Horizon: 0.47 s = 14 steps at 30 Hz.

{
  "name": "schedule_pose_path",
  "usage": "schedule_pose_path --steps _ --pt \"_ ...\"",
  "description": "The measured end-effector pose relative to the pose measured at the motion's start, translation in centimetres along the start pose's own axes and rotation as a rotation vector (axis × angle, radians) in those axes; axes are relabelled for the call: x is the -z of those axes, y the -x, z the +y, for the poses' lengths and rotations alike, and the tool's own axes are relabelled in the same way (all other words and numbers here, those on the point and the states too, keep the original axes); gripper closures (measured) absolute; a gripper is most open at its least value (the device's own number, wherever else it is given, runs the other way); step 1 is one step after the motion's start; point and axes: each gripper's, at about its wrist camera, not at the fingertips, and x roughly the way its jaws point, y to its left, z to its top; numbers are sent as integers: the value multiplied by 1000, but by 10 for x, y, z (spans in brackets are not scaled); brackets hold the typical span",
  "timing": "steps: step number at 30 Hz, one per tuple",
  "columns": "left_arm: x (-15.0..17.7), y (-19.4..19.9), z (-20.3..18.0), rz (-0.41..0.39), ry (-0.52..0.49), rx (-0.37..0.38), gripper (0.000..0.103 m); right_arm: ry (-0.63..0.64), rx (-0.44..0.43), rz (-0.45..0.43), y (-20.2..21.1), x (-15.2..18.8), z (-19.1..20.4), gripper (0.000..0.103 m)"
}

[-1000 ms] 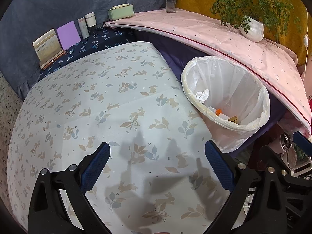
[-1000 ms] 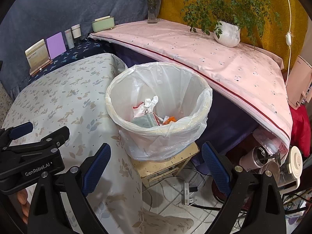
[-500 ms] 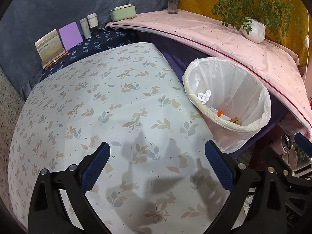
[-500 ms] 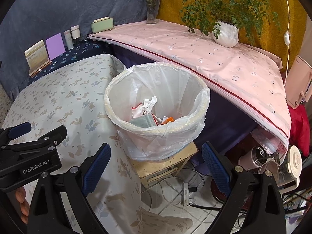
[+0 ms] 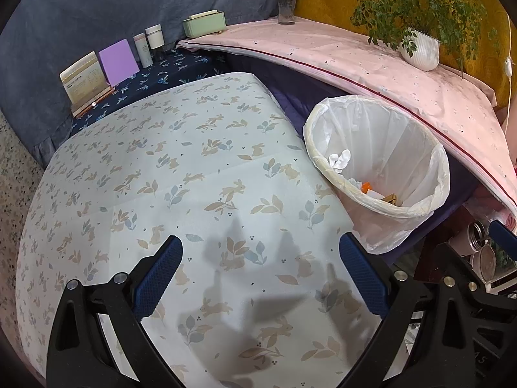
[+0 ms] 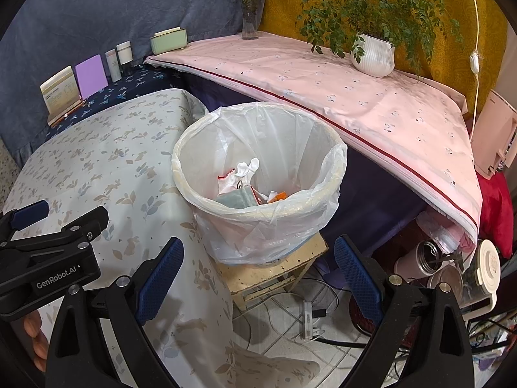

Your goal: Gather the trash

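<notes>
My right gripper hangs with its jaws spread wide and nothing between them, and the lined trash bin sits straight ahead and a little below it, on a small wooden stool. My left gripper is just as wide and empty, hovering over the rabbit-print tablecloth, with the bin off to its right past the table edge. I see no loose trash on the cloth; the scraps already lie in the bin. I judge the right gripper the nearer one.

Bin is standing on stool, right of table, before shelf. Trash is lying in bin. Plant pot is sitting on shelf.
</notes>
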Motion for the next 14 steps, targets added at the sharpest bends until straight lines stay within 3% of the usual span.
schedule_pose_path --steps 14 --pt "1 -2 6 2 10 6 10 3 -1 1 0 2 2 13"
